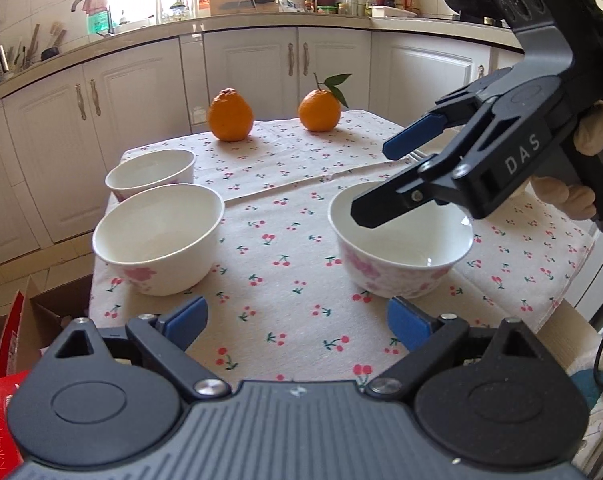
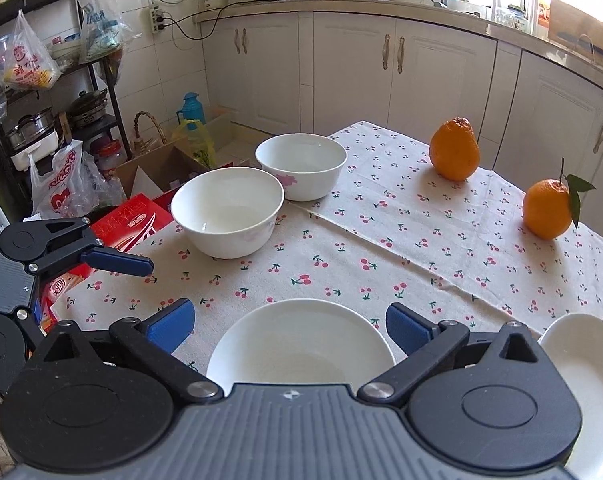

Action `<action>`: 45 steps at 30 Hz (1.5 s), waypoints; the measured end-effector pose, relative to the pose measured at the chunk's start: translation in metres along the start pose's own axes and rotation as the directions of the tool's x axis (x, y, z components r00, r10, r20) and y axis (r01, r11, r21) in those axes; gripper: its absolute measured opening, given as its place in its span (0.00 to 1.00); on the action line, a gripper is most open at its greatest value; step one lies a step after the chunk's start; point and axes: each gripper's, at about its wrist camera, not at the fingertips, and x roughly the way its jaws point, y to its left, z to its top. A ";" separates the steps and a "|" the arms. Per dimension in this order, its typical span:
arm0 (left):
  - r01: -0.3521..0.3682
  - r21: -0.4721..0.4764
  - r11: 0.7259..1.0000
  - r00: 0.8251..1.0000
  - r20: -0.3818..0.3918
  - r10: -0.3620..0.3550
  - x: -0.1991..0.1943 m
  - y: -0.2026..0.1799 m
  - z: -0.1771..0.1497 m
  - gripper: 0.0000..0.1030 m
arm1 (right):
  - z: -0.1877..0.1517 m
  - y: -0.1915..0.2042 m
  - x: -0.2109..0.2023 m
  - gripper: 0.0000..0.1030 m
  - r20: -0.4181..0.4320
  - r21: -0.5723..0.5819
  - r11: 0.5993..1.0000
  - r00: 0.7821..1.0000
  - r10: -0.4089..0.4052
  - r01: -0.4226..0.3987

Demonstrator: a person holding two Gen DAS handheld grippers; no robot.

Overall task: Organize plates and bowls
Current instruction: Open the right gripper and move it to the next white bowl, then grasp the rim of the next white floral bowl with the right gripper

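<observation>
Right wrist view: our right gripper [image 2: 289,326] stands wide open, empty, above a bowl [image 2: 301,344]; bare tablecloth [image 2: 341,248] lies ahead.

Our left gripper [image 1: 297,320] is also wide open and empty.

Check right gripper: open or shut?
Open. The right gripper has its blue pads spread wide above the near bowl, touching nothing.

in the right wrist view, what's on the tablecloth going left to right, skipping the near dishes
nearer white bowl → farther white bowl → bumpy-topped orange → orange with leaf
</observation>
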 end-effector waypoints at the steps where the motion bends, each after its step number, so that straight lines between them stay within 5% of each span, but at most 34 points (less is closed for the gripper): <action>1: -0.014 -0.001 1.000 1.000 -0.001 0.014 -0.001 0.003 -0.001 0.93 | 0.002 0.002 0.001 1.00 0.001 -0.006 1.000 1.000 0.004 -0.004; 22: -0.140 -0.027 0.990 0.989 0.031 0.141 0.015 0.059 0.006 0.93 | 0.054 0.016 0.043 1.00 -0.038 -0.098 0.991 0.996 0.083 -0.086; 45: -0.103 -0.029 0.994 0.994 0.029 0.104 0.047 0.081 0.015 0.93 | 0.096 0.003 0.124 0.90 -0.142 -0.077 0.976 0.971 0.192 -0.205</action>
